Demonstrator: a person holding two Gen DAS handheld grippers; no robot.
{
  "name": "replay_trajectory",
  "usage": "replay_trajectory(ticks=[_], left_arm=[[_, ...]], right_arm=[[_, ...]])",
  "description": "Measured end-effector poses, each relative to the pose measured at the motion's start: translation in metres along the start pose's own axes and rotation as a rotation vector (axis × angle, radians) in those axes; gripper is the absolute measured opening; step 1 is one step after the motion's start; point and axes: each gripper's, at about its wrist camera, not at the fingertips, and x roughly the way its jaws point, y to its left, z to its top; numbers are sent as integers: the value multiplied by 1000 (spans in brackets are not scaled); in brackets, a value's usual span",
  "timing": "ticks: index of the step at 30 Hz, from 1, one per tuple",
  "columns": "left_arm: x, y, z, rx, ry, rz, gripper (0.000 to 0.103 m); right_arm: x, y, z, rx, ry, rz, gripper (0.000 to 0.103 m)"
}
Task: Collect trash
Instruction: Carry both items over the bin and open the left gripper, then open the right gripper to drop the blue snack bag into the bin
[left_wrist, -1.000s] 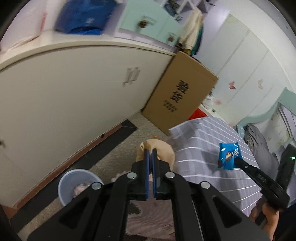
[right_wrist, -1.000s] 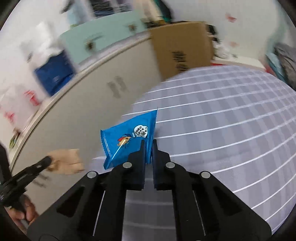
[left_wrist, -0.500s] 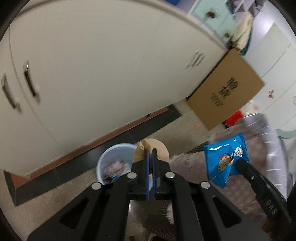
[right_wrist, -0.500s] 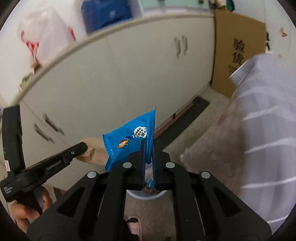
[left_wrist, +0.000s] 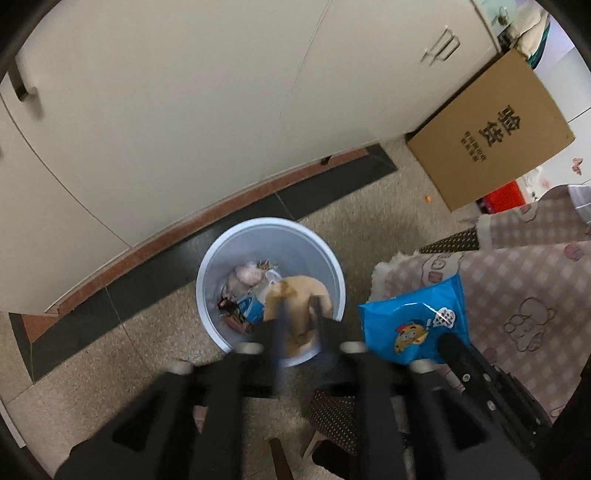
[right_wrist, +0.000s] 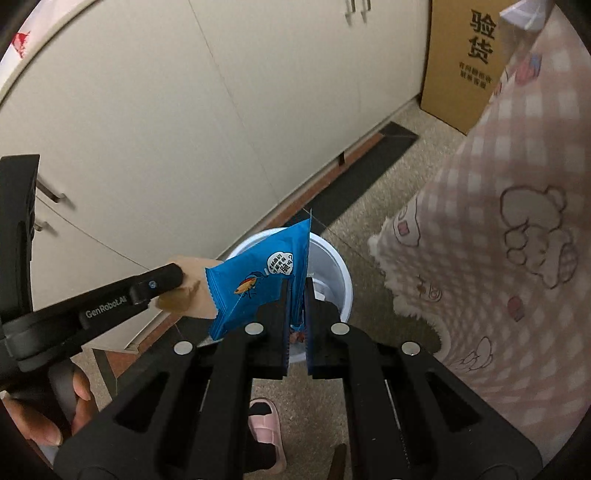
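Note:
A pale blue trash bin stands on the floor by the cabinets, with wrappers inside; it also shows in the right wrist view. My left gripper is over the bin, its jaws parted and blurred, with a tan paper piece between them; the same paper shows in the right wrist view. My right gripper is shut on a blue snack wrapper, held just above the bin's rim; the wrapper shows to the right of the bin in the left wrist view.
Cream cabinets run behind the bin. A brown cardboard box leans at the right. A pink checked blanket hangs at the right. A pink slipper is on the floor below.
Both grippers swung from the striped bed down to the bin. The left jaws have parted around the tan paper. The right gripper still holds the blue wrapper.

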Motion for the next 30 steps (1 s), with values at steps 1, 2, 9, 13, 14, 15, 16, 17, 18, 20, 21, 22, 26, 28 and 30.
replay_trajectory(ticks=[1, 2, 9, 13, 14, 15, 16, 17, 18, 20, 21, 22, 26, 28, 30], left_arm=[[2, 1, -1, -2, 1, 14, 60], [4, 1, -2, -1, -6, 23, 61], [13, 11, -7, -27, 23, 42, 65], [13, 18, -9, -36, 35, 58, 68], [12, 20, -9, -39, 37, 62, 68], [11, 22, -10, -44, 39, 63, 68], [11, 24, -10, -48, 38, 65, 69], [10, 27, -11, -55, 37, 68, 69], [9, 29, -11, -59, 36, 70, 69], [5, 34, -11, -67, 36, 71, 70], [3, 35, -11, -69, 36, 68, 70], [0, 38, -11, -73, 33, 64, 70], [-15, 43, -10, -81, 1, 67, 71], [-22, 44, -9, -80, -11, 65, 73], [-31, 43, -10, -76, -26, 61, 73]], right_arm=[[5, -1, -2, 5, 10, 2, 6], [7, -2, -5, 9, 15, 3, 6], [26, -2, -14, 28, 50, 13, 6], [33, 0, -18, 23, 63, 19, 6], [35, 1, -19, 24, 64, 22, 6], [36, 1, -19, 25, 65, 24, 7], [36, 2, -19, 28, 65, 29, 7], [38, 2, -19, 32, 66, 34, 7], [38, 3, -18, 37, 66, 41, 7], [41, 1, -16, 57, 73, 66, 8], [43, -1, -14, 71, 79, 83, 9], [43, -2, -12, 79, 78, 89, 9], [40, -2, -6, 87, 70, 106, 23], [38, -2, -5, 81, 61, 104, 36], [34, -1, -5, 77, 52, 104, 46]])
